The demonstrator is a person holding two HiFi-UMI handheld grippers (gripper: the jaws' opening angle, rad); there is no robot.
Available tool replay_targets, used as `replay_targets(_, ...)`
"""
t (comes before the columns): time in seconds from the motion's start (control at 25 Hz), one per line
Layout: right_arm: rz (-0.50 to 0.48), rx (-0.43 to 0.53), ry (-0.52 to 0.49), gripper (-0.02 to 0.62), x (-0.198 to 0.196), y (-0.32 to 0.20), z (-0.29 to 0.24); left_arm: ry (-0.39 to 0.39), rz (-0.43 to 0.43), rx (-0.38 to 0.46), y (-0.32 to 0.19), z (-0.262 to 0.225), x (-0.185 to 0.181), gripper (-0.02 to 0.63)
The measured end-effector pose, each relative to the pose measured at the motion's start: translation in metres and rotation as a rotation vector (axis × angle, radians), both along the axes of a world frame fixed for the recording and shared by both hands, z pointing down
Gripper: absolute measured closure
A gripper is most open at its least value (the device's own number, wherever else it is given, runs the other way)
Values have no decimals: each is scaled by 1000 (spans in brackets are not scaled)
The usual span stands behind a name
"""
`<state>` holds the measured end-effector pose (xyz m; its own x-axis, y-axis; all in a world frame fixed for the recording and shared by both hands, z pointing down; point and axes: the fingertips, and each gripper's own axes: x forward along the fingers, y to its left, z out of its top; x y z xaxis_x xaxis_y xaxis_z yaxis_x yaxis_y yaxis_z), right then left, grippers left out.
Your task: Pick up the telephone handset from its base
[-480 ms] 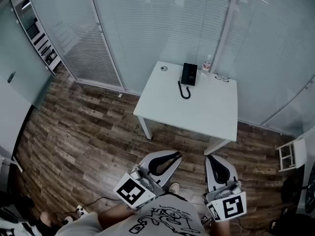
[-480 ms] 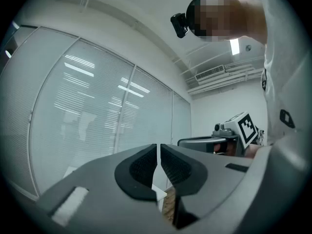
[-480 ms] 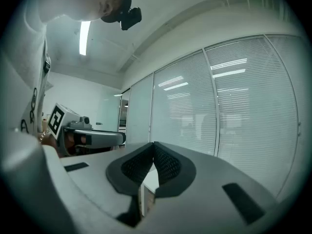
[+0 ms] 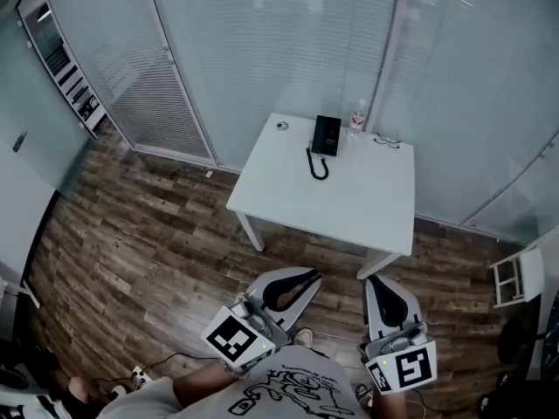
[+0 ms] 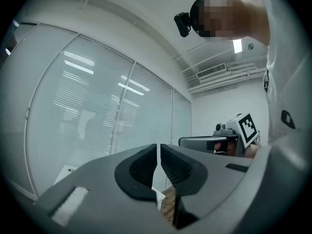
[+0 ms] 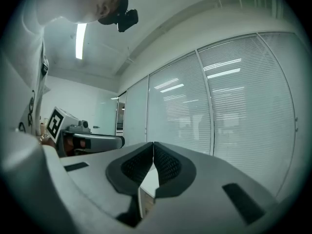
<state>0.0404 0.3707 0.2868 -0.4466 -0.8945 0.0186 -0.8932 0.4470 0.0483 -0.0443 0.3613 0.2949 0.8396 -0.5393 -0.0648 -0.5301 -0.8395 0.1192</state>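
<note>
- Step: approach only, reach not begun. I stand well back from the desk (image 4: 349, 203), w/ wood floor (image 4: 157, 234) between us.
- Telephone (image 4: 326, 135) sits near the desk's far edge. Handset seems to be on its base, but too small to tell them apart. Cord (image 4: 316, 166) loops toward me.
- Left hand-held gripper (image 5: 159, 155): jaws clenched together, nothing between.
- Right hand-held gripper (image 6: 153, 152): jaws together too, empty.
- Next, as I judge it: walk up to the desk, open one gripper's jaws, line them across the handset, clench, lift straight off. Mind the cord & the bottle (image 4: 358, 116) just beside the phone.
</note>
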Motion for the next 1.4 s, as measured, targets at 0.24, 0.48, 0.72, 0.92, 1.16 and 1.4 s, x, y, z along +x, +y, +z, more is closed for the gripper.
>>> replay_targets(0.24, -20, -9, -10, 589, 22, -1, 6, -16, -7, -15, -2, 9, 24, 584)
replay_targets(0.48, -16, -32, -22, 589, 43, -9, 16, -18, -20, -39, -6, 17, 36, 583)
replay_targets(0.72, -4, -43, -32, 589, 53, -20, 22, -23, -16, -71, -13, 27, 41, 584)
replay_targets(0.92, -19, -46, -32, 589, 45, -34, 24, -29, -12, -71, -29, 29, 39, 584)
replay_targets(1.16, -29, -43, -16, 589, 33, -65, 20, -22, -13, -55, -61, 23, 27, 584)
replay_targets(1.4, -51, -29, 0, 589, 1, -115, 12, -17, -30, -49, -109, 19, -5, 584)
